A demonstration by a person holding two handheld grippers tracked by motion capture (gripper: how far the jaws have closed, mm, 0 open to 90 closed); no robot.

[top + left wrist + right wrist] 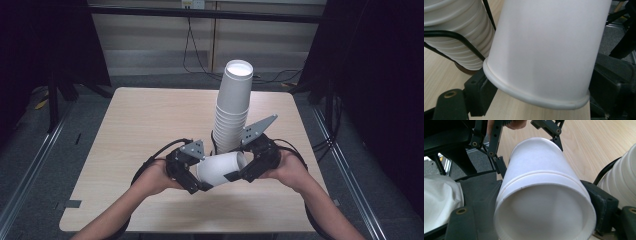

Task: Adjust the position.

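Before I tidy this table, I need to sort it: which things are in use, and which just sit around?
In use: white paper cup, left claw, right claw, stack of cups.
Idle: cables on the floor beyond the table.

A white paper cup lies on its side just above the table, close to its near edge, held at both ends between the two hands. Its rolled rim faces the right hand, its narrower base the left. In the right gripper view the cup shows a second rim line behind the mouth, as if two cups are nested. Just behind it stands a tall stack of upturned white cups, leaning slightly.
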